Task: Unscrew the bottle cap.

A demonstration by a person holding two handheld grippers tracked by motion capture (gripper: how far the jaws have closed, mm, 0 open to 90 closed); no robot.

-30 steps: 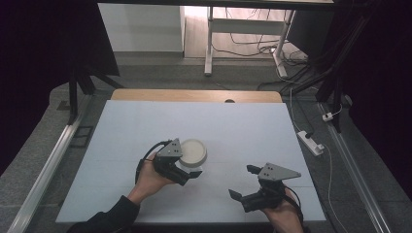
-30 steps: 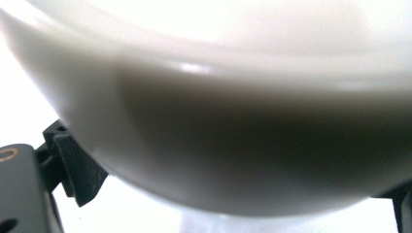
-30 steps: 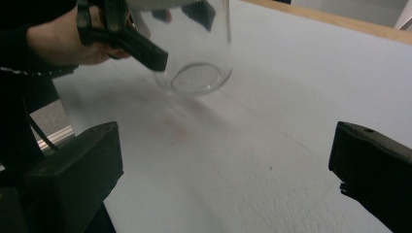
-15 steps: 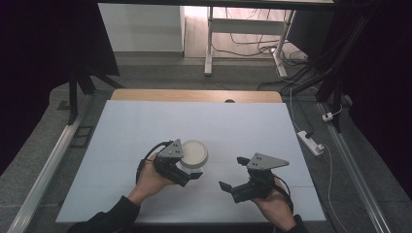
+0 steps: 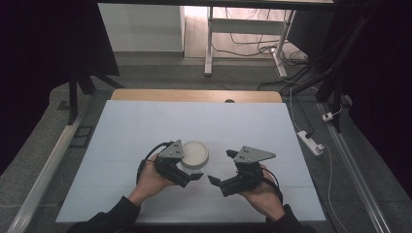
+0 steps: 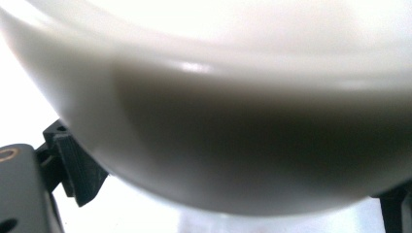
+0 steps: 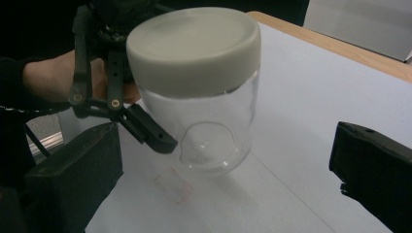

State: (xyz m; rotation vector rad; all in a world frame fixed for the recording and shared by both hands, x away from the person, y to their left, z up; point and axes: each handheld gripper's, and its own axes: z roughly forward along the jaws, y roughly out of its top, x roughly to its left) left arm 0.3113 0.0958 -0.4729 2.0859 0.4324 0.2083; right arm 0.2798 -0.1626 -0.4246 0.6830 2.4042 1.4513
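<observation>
A clear glass jar (image 7: 206, 131) with an off-white lid (image 5: 194, 153) stands upright on the pale surface (image 5: 145, 126), slightly left of centre and in the lower half of the high view. The left hand-held gripper (image 5: 190, 175) lies at the jar's lower left in that view, its jaws set on either side of the glass body below the lid; in the right gripper view one black jaw lies against the jar's lower left wall, while the far jaw is hidden behind the glass, so a firm pinch cannot be confirmed. In the left gripper view the lid's rim sits blurred and very close, with a jaw tip at the lower left and another at the lower right edge of the frame. The right hand-held gripper (image 5: 214, 181) lies just right of the jar in the high view, apart from it, jaws spread wide and pointing toward the left; in its own view the two black jaws stand at the lower left and lower right corners with the jar between and beyond them. Bare surface lies open above the jar up to the wooden edge strip (image 5: 194, 95), and to the left and right as far as the surface's side edges; the near edge runs just below both hands.
</observation>
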